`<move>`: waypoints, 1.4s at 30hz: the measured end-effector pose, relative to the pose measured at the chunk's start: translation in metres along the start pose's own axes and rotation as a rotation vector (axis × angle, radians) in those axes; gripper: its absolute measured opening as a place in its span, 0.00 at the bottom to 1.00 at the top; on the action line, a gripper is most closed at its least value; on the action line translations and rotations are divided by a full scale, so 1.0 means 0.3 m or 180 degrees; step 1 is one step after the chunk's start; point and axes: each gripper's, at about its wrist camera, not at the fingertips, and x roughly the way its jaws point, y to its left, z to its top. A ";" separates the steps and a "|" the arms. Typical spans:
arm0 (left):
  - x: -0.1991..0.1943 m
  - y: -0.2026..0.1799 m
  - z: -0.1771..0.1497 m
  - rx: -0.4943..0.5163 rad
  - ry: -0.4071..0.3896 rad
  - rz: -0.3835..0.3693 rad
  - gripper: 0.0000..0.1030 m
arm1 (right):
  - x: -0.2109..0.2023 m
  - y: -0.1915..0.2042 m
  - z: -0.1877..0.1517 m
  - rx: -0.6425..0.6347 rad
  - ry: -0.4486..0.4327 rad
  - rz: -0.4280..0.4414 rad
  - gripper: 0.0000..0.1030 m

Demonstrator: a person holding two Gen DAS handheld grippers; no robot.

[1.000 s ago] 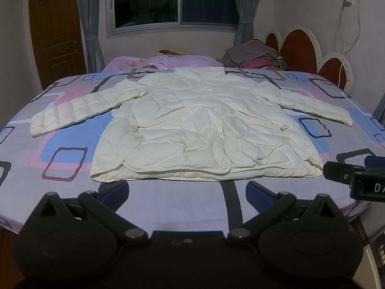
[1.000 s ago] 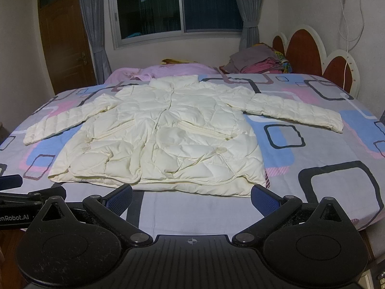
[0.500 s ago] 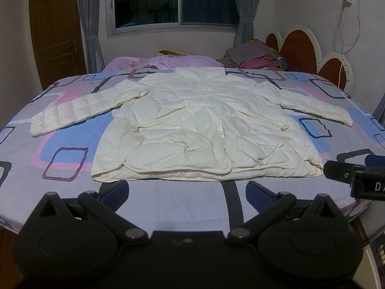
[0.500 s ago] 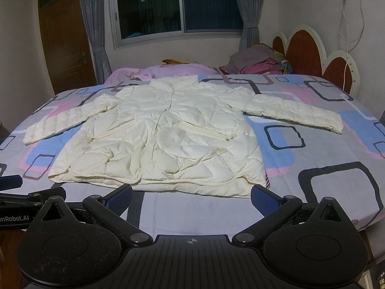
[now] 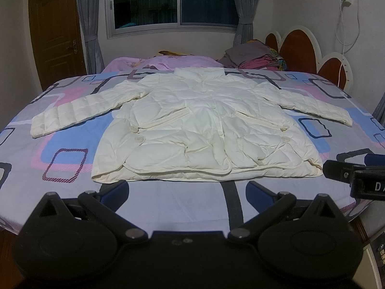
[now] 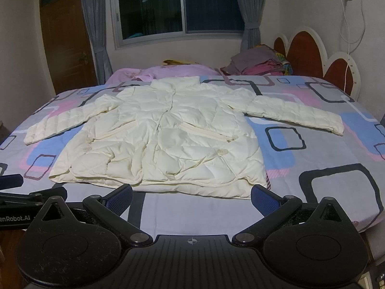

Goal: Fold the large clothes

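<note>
Both sets of jaws stand spread wide with nothing between them. From its own camera the left gripper [image 5: 187,192] shows blue-padded fingers [image 5: 115,191] parted over bare sheet just short of the jacket's hem, and the right gripper [image 6: 191,196] is spread the same way in its view. The right gripper's black body also shows at 3 o'clock in the left wrist view, and the left gripper's at 9 o'clock in the right wrist view; the two are held side by side at the near edge of the bed [image 5: 182,207].

At 12 o'clock beyond the fingers, a cream quilted jacket [image 5: 207,130] lies flat and front-up on the sheet patterned with blue, pink and grey squares. Its hem is nearest, its collar farthest, and both sleeves are stretched out toward 10 and 2 o'clock.

Farther on, a pink blanket [image 5: 168,61] lies past the collar, and a pile of folded clothes [image 5: 255,56] sits at 1 o'clock beside the scalloped headboard [image 5: 298,48]. A dark window [image 5: 173,0] with grey curtains fills the back wall, with a wooden door [image 5: 57,29] at 10 o'clock.
</note>
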 end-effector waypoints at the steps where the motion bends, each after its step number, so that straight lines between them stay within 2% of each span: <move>1: 0.001 0.000 0.000 0.0000 -0.0001 0.0002 1.00 | 0.000 0.000 0.000 -0.0001 0.0001 0.0001 1.00; 42: 0.000 -0.001 0.003 -0.0003 0.0006 0.0003 1.00 | -0.004 0.002 -0.003 -0.0003 -0.0001 -0.0006 1.00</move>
